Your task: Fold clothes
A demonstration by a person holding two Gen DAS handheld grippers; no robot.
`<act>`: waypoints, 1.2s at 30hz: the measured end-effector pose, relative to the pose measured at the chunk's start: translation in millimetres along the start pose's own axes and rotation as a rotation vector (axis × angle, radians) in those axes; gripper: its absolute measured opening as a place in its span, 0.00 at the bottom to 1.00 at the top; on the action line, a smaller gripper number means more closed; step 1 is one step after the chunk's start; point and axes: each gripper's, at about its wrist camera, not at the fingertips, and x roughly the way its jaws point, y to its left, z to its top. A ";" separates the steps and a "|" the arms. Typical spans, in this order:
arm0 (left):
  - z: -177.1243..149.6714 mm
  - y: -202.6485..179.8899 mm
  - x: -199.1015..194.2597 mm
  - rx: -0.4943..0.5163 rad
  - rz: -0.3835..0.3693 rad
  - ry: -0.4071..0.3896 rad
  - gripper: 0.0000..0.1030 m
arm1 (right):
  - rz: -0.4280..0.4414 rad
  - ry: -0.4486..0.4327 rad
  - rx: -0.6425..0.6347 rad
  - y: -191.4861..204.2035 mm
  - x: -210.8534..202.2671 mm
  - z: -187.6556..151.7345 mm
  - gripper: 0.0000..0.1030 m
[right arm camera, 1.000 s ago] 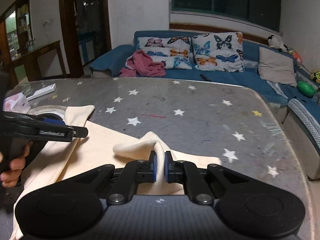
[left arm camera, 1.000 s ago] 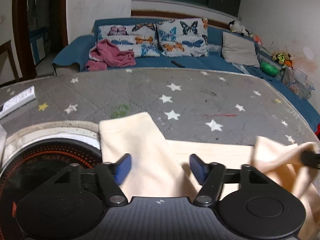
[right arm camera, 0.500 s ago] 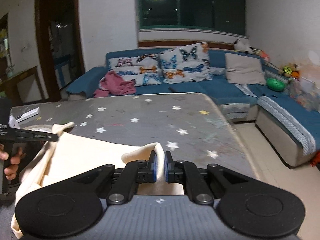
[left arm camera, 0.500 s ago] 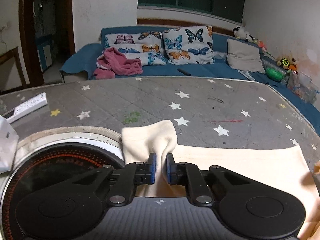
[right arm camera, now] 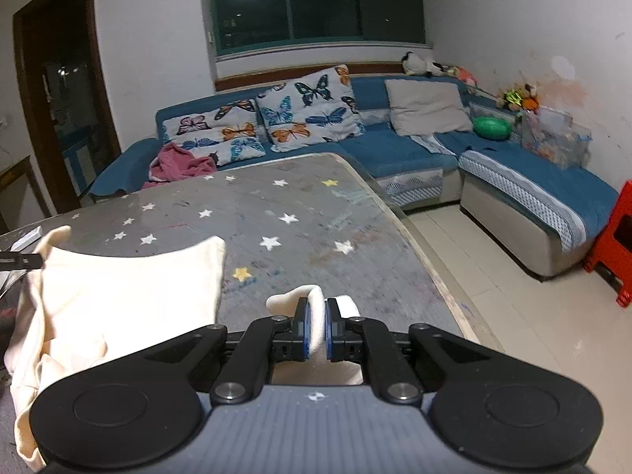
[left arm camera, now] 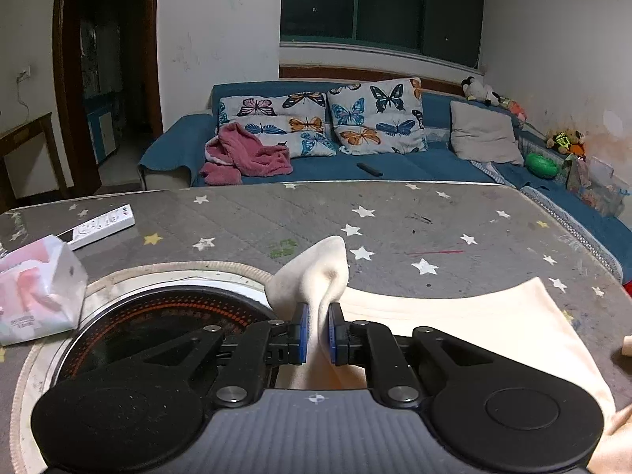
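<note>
The left gripper is pinching a bunched corner of the cream cloth, its blue pads pressed together on the fabric, which is sticking up above them in a rounded peak. The rest of the cloth is lying spread over the grey star-patterned table, running off to the right.

The right gripper is clamping another fold of the same cloth near the table's right edge, with a small lump poking up between the closed fingers. From this view the cloth is draping across to the left, where the tip of the left gripper is just showing at the frame edge.

A round black hob is sitting in the table under the left gripper, touching the cloth's edge. A tissue pack is lying to its left, with paper showing inside its wrapper; a white remote is resting just behind it. A blue sofa is standing beyond, holding butterfly cushions and a pink garment.
</note>
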 end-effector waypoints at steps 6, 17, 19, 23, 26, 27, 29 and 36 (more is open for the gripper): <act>-8.0 13.5 -10.6 -0.027 -0.012 0.018 0.11 | -0.009 0.003 0.024 -5.9 -12.9 -15.1 0.06; -25.1 25.9 -5.7 -0.047 -0.028 0.054 0.12 | -0.043 0.047 0.053 -20.1 -12.6 -34.7 0.06; -26.7 28.7 -7.3 -0.050 -0.048 0.051 0.15 | -0.044 0.057 0.064 -24.8 -12.7 -39.4 0.06; -30.0 30.3 -7.1 -0.040 -0.048 0.053 0.16 | -0.043 0.078 0.069 -29.3 -12.4 -47.5 0.06; -32.4 27.1 -6.5 -0.022 -0.043 0.051 0.16 | -0.040 0.078 0.079 -30.5 -11.1 -50.2 0.06; -33.1 25.9 -6.4 -0.016 -0.041 0.050 0.16 | -0.039 0.077 0.080 -30.1 -10.9 -50.3 0.06; -33.5 25.9 -7.0 -0.015 -0.039 0.046 0.15 | -0.037 0.076 0.079 -29.1 -10.4 -49.9 0.06; -32.0 30.0 -14.6 -0.027 -0.041 0.019 0.10 | -0.037 0.075 0.075 -29.0 -9.2 -48.7 0.06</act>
